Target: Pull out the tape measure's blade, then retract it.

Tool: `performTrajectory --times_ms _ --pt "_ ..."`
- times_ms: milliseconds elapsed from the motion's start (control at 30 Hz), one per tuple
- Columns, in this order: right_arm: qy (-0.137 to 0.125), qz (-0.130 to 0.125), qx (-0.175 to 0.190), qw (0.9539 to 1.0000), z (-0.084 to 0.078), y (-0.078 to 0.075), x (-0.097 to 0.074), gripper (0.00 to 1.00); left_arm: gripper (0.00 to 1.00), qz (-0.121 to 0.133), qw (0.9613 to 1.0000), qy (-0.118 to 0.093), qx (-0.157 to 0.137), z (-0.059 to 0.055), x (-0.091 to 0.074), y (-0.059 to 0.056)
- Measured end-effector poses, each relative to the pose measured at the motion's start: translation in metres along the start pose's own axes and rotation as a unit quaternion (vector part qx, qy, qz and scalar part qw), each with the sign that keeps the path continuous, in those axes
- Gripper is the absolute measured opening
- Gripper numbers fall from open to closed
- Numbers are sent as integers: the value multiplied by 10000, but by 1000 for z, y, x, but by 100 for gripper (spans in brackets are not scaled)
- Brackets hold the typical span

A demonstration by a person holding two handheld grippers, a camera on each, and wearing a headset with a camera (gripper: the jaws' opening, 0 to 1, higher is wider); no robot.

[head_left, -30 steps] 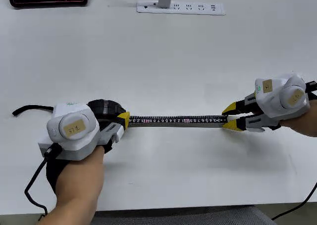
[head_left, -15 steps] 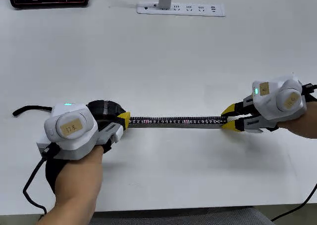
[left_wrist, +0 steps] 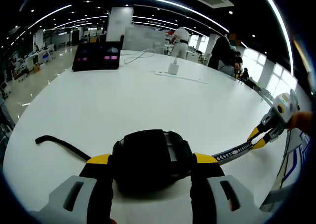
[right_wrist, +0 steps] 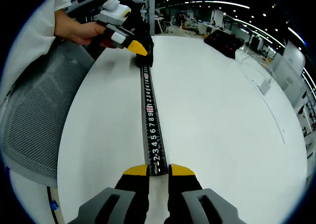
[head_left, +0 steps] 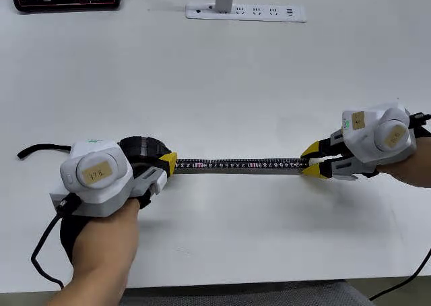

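Tape measure case [head_left: 141, 149] is clamped by left gripper [left_wrist: 152, 159] on white table [head_left: 222, 83]. Blade [head_left: 239, 164], drawn out along the table, is pinched at its tip by right gripper [head_left: 312, 161]. Extension is unchanged since a second ago.

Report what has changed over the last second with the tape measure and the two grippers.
Nothing has visibly moved. The left gripper stays shut on the tape measure's case. The right gripper still pinches the end of the blade, which remains stretched out between them over the white table.
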State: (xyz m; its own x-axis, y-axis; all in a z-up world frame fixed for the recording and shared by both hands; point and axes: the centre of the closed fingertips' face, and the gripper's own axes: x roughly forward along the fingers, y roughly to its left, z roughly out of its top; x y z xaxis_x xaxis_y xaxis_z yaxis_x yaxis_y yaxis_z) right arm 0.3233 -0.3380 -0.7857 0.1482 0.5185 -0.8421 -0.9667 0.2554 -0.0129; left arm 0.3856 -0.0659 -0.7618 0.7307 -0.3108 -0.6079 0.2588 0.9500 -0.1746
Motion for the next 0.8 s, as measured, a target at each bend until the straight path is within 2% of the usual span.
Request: performTrajectory --times_ms 800 --pt "74 -20 -55 10000 -1 1 0 10 57 -32 10000 56 -23 0 -3 -1"
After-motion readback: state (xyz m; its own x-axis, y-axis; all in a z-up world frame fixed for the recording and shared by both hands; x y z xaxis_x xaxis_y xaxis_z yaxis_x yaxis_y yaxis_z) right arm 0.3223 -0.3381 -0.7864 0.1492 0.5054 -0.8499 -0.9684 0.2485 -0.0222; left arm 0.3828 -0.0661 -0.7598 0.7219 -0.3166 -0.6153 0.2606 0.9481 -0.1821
